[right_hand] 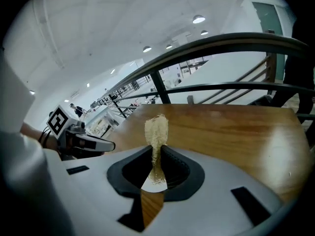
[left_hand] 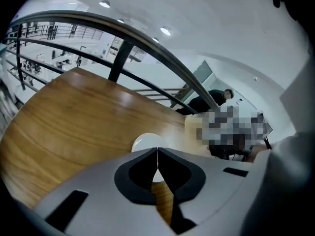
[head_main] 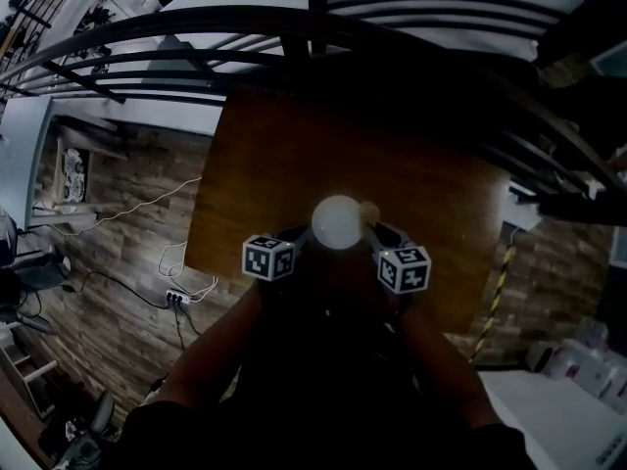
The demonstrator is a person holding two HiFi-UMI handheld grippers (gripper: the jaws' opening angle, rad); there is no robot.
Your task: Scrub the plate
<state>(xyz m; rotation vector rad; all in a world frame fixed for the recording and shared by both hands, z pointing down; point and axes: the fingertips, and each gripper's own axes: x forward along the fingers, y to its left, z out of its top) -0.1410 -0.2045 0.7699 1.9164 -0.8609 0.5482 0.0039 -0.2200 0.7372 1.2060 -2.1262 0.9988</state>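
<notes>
Pale grey left claw (left_hand: 157, 150) and right claw (right_hand: 156, 150), black-and-white marker cubes (head_main: 268, 258).

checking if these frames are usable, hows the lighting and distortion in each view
Head view: dim, the table dark, the plate blown out to a blank white disc, the railing bowed by the fisheye. Left gripper view: bright, railing curved too, part of the right side masked. Right gripper view: well lit, sheen on the table's right side, scrub pad sharp.

Dim head view; bright gripper views; fisheye-warped edges.
</notes>
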